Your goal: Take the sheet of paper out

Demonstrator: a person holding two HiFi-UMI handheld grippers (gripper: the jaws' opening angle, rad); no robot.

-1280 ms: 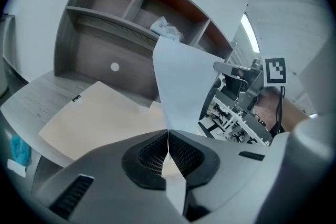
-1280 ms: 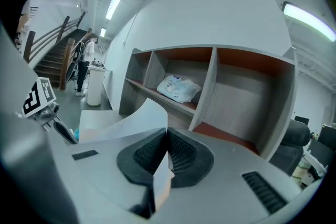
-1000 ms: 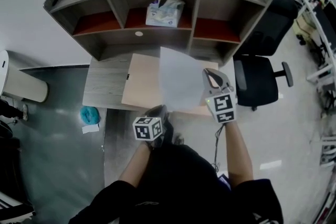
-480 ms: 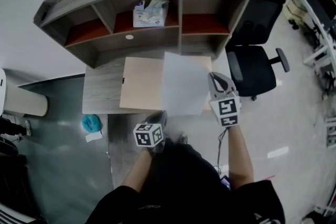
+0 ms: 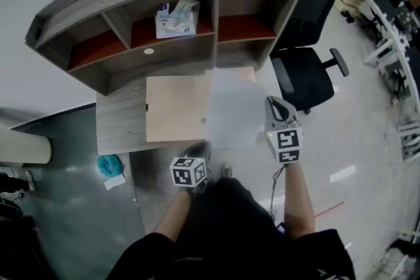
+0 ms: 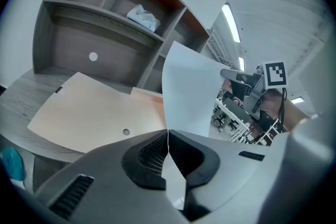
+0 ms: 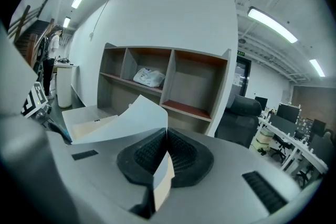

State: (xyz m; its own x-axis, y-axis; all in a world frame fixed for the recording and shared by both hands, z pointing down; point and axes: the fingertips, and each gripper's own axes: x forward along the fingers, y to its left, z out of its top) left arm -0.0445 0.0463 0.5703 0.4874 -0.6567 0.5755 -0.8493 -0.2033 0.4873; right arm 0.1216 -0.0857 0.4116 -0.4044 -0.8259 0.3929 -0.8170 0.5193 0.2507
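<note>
White paper [image 5: 233,108] in left tool [image 6: 168,132], right tool [image 7: 167,134]; tissues [image 5: 176,18] in middle cubby [image 5: 141,28].

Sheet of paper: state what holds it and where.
Left tongs pinch the sheet's near left corner; right tongs pinch its right edge.

You get even, bright light from ceiling strips [image 7: 272,24] — soft shadows, no harsh glare. Fisheye bends every edge, corners go black, and the closest foreground blurs slightly.
</note>
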